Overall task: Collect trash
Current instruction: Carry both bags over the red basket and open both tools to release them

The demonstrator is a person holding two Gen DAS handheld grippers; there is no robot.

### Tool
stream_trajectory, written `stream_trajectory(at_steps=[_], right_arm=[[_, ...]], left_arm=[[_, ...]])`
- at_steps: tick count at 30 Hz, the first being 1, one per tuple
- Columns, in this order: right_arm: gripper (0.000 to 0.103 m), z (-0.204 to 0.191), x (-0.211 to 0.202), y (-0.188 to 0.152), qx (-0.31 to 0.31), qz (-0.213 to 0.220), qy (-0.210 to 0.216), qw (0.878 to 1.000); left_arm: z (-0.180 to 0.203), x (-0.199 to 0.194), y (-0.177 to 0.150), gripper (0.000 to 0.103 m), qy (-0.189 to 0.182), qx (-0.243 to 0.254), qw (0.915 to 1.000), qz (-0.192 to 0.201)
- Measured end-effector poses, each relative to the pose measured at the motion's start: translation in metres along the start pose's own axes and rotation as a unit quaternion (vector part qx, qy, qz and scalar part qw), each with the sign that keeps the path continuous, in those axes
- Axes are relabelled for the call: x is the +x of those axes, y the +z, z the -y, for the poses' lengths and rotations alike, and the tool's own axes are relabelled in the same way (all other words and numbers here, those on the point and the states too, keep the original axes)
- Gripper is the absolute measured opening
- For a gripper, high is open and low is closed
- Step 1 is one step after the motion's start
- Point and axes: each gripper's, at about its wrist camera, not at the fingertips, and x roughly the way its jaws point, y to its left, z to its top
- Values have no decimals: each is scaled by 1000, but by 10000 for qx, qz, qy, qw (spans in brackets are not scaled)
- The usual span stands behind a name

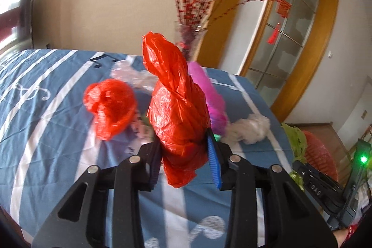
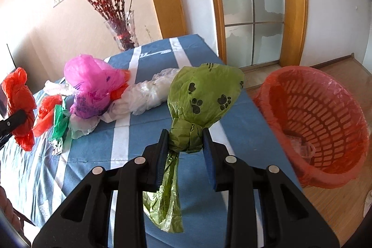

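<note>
Red knotted bag (image 1: 177,108) clamped in left gripper (image 1: 183,150), green paw-print bag (image 2: 204,94) clamped at its knot in right gripper (image 2: 184,138), both above blue-striped tabletop (image 2: 144,131); step: carrying; next: release over red basket (image 2: 311,122), far right.

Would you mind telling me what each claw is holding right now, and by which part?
The left claw grips the red bag near its lower end; the right claw grips the green paw-print bag at its knot.
</note>
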Motion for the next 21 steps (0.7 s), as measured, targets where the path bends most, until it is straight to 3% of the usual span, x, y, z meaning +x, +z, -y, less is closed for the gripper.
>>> stream_trajectory(at_steps=[11,21], right_arm=[[30,41,-22,6,141,314,-377,9987],[30,102,-40,13,598,552,-787,9936]], left_arm=[[76,25,-12,35,-792,460,9951,-378],[166,48,-25,35,-1630,1053,9787,-667]])
